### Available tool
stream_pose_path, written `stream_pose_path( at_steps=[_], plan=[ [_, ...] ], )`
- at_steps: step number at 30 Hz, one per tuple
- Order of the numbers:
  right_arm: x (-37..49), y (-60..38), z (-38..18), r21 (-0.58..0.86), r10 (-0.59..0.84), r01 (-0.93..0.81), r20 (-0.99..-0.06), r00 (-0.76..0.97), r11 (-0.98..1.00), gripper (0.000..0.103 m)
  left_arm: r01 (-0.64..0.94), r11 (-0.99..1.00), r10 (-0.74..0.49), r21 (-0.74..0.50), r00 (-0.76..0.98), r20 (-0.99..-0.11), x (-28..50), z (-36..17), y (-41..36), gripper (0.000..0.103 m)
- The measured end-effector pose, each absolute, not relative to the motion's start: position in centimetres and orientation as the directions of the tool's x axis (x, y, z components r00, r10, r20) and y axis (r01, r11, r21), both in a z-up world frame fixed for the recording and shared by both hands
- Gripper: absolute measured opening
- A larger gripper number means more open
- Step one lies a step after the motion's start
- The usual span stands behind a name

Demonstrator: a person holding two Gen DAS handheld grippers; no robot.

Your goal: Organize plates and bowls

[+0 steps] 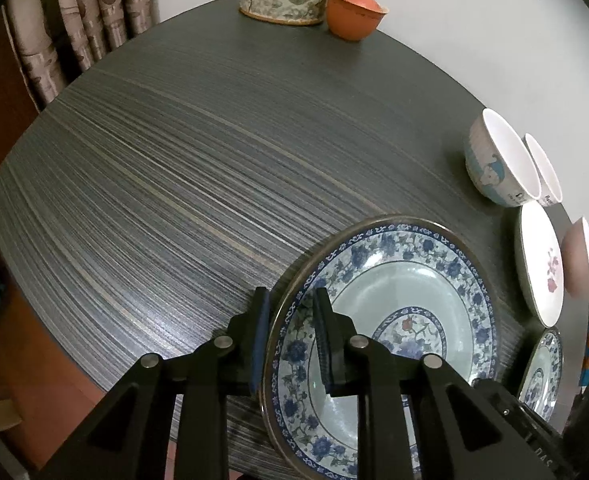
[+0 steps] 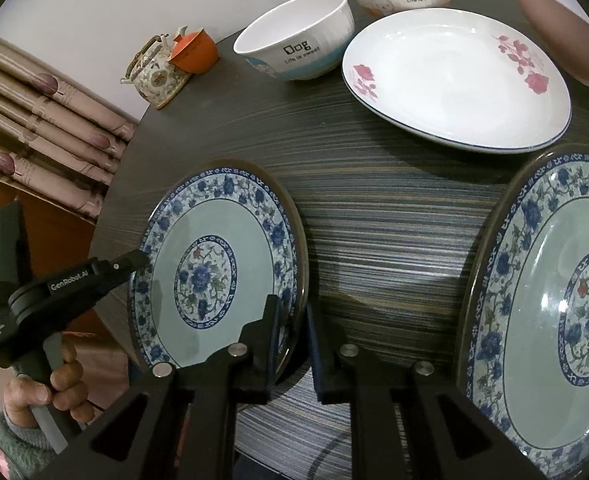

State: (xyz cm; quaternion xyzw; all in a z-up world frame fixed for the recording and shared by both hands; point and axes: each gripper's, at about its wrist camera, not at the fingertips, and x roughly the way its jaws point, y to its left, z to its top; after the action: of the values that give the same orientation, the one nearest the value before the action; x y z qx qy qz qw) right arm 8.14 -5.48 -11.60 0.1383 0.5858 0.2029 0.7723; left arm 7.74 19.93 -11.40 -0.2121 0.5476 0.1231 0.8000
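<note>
Left wrist view: my left tool [image 1: 290,336] straddles the left rim of a round blue-and-white floral porcelain plate [image 1: 386,296] lying on the dark striped counter [image 1: 174,184], pads slightly apart. My right tool [image 2: 292,344] straddles its right rim, likewise barely parted.

Dim indoor light — soft shadows, faint glaze glare, heavy fisheye edges.

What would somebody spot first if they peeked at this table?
The blue-flowered plate near the front edge of the table, its rim between the fingers of the left gripper and the right gripper. A matching plate lies to its right, and behind sit a pink-flowered white plate and a bowl marked Dog.
</note>
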Motion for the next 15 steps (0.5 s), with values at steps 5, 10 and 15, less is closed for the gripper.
stream_pose_path(
  at_steps=[5,10,15],
  plan=[
    [8.4,-5.5,-11.7,0.451,0.473,-0.144,-0.851,0.229,0.881,0.015,-0.438,0.875,0.002,-0.206,0.429,-0.903,7.2,-10.3,20.0,0.025],
    [8.3,-5.8,-11.1,0.444,0.468,-0.148,-0.847,0.251,0.884,0.015,-0.434,0.88,0.103,-0.19,0.567,-0.818,6.1,-7.5,19.9,0.04],
    [8.0,-6.7,-10.5,0.458,0.479,-0.141,-0.836,0.266,0.878,0.015,-0.371,0.924,0.189,-0.096,0.657,-0.73,5.7,-5.4,17.9,0.053]
  ],
)
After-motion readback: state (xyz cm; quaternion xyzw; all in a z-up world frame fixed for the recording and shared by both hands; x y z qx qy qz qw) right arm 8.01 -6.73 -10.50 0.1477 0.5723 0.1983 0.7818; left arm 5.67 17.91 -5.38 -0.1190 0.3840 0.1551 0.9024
